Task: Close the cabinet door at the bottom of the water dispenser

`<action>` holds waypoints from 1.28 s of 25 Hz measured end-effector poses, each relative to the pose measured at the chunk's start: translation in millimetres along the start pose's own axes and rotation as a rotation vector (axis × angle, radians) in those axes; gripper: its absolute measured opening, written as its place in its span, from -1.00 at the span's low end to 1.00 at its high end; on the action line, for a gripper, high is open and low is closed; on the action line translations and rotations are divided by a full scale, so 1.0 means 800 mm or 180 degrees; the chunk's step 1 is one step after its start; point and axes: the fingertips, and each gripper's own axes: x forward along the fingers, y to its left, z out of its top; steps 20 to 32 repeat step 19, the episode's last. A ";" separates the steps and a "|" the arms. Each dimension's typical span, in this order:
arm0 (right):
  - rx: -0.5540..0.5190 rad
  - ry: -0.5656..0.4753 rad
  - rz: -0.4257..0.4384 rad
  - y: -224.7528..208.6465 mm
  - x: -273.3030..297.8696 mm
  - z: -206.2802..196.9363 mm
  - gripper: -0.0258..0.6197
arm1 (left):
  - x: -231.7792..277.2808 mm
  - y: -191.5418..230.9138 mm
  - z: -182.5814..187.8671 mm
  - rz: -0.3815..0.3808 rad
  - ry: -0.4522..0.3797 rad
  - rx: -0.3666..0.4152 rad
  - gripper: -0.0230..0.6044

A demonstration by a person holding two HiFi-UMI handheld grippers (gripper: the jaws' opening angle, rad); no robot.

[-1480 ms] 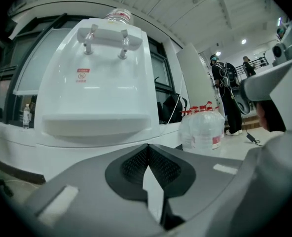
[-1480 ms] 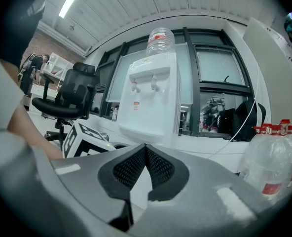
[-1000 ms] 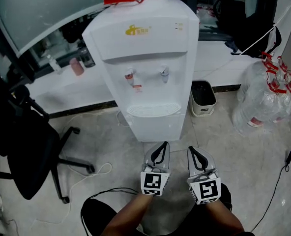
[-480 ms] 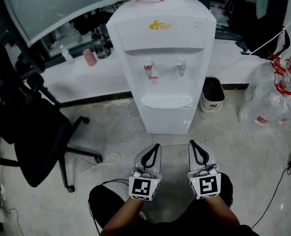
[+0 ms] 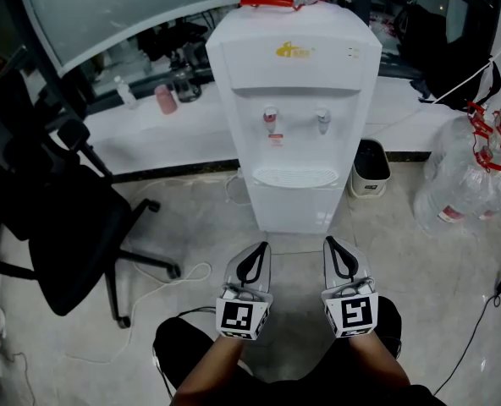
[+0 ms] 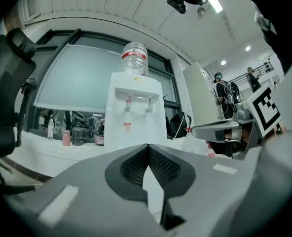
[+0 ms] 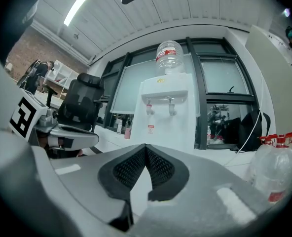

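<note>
The dispenser (image 5: 294,100) stands just ahead on the floor (image 5: 403,260). Its bottom door (image 5: 293,211) looks flat from up here, with no gap showing, so maybe it is shut, or needs one last push. The left claw (image 5: 261,248) and right claw (image 5: 330,244) are pressed together, pinching nothing — near the door, not touching it.

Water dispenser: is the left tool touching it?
Apart. The head view shows a strip of floor between the left tool and the water dispenser.
</note>
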 end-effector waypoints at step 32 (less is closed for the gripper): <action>0.0095 -0.0065 -0.0063 -0.022 0.024 0.304 -0.91 | 0.020 0.017 0.280 -0.0197 -0.0045 -0.0200 -0.87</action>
